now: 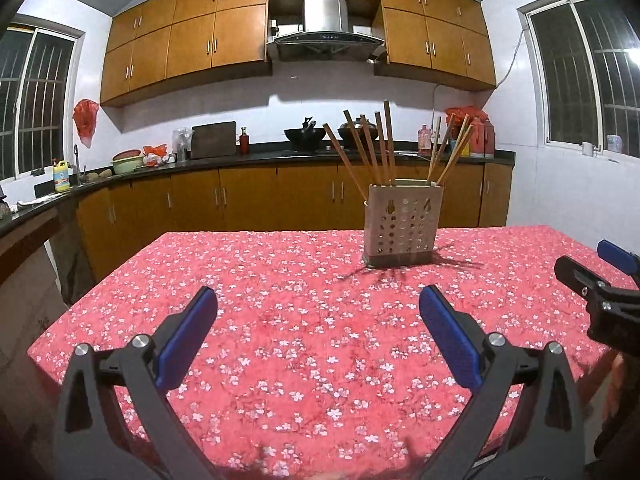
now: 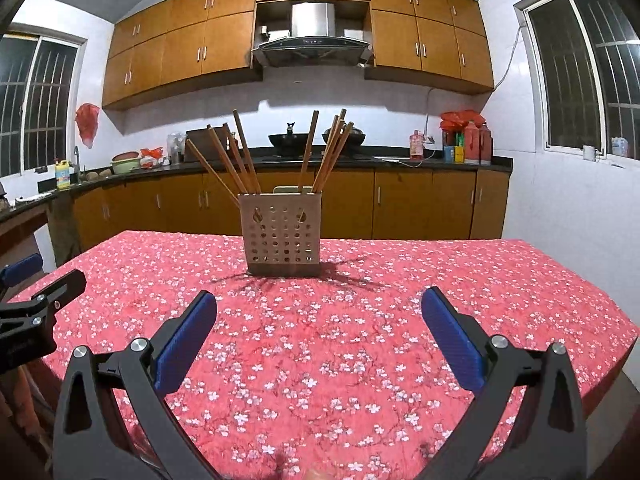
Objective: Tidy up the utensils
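Note:
A beige perforated utensil holder [image 1: 403, 225] [image 2: 281, 233] stands upright near the far middle of the table [image 1: 280, 320] [image 2: 440, 280], which wears a red flowered cloth. Several wooden chopsticks [image 1: 376, 148] [image 2: 240, 156] lean out of its top, fanned to both sides. My left gripper [image 1: 318, 300] hovers over the near part of the cloth, jaws wide open with nothing between them. Beside it, my right gripper [image 2: 320, 306] is open and empty as well. Each gripper shows at the edge of the other's view: the right gripper [image 1: 600, 280], the left gripper [image 2: 36, 300].
Behind the table runs a dark countertop [image 1: 260, 152] with woks [image 1: 305, 133], bottles [image 2: 472, 142], a cutting board [image 1: 213, 139] and a sink area [image 1: 76, 168] at the left. Wooden cabinets line the wall above and below. Windows flank both sides.

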